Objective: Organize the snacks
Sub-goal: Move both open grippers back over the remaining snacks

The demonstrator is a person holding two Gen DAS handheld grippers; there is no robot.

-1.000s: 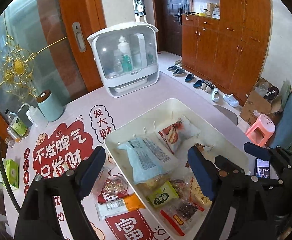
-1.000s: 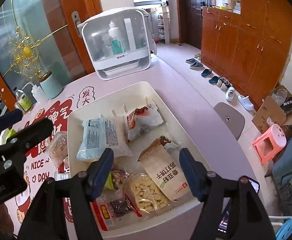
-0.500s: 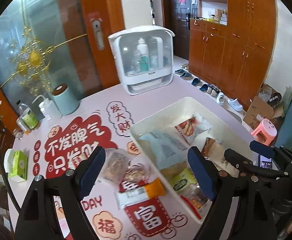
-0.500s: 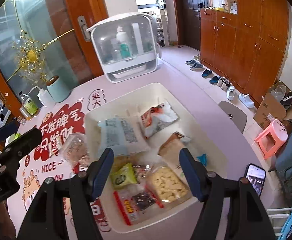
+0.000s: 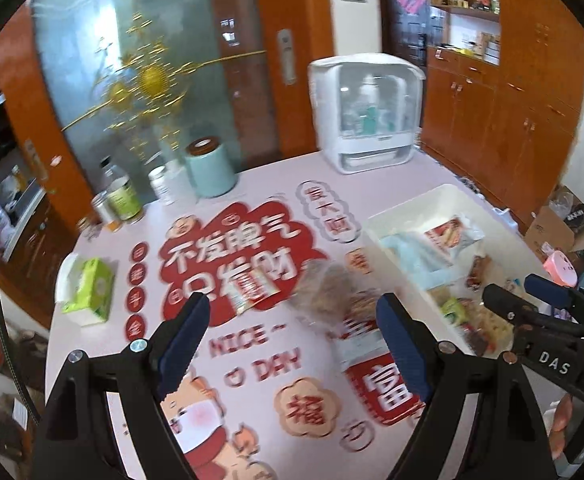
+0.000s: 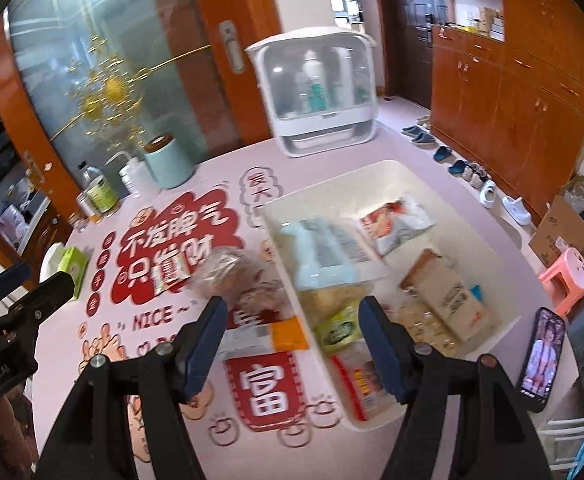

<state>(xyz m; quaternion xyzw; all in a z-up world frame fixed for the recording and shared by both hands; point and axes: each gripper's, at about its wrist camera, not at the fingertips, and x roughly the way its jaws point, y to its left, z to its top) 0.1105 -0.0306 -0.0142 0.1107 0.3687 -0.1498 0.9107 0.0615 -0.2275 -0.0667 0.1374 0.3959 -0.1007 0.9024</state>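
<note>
A white bin (image 6: 383, 172) on the pink table holds several snack packs: a pale blue bag (image 6: 323, 252), a red and white pack (image 6: 399, 220), a brown pack (image 6: 447, 296). Loose snacks lie on the mat left of the bin: a clear bag of brown pieces (image 6: 228, 268) (image 5: 327, 280), a small red sachet (image 6: 170, 278), and a white and orange bar (image 6: 268, 336). My right gripper (image 6: 292, 320) hangs open above the bin's left rim and the bar, holding nothing. My left gripper (image 5: 292, 320) is open and empty over the mat beside the clear bag. The bin (image 5: 419, 208) sits to its right.
A white storage case (image 6: 315, 92) stands at the table's far side. A mint canister (image 6: 168, 162), bottles (image 6: 100, 196) and a green tissue box (image 5: 92, 288) line the left. A phone (image 6: 541, 360) lies by the right edge. A pink stool (image 6: 567, 276) is on the floor.
Both grippers have swung left, off the bin and toward the loose snacks on the mat. The bin has slid to the right in both views. Jaws look unchanged.
</note>
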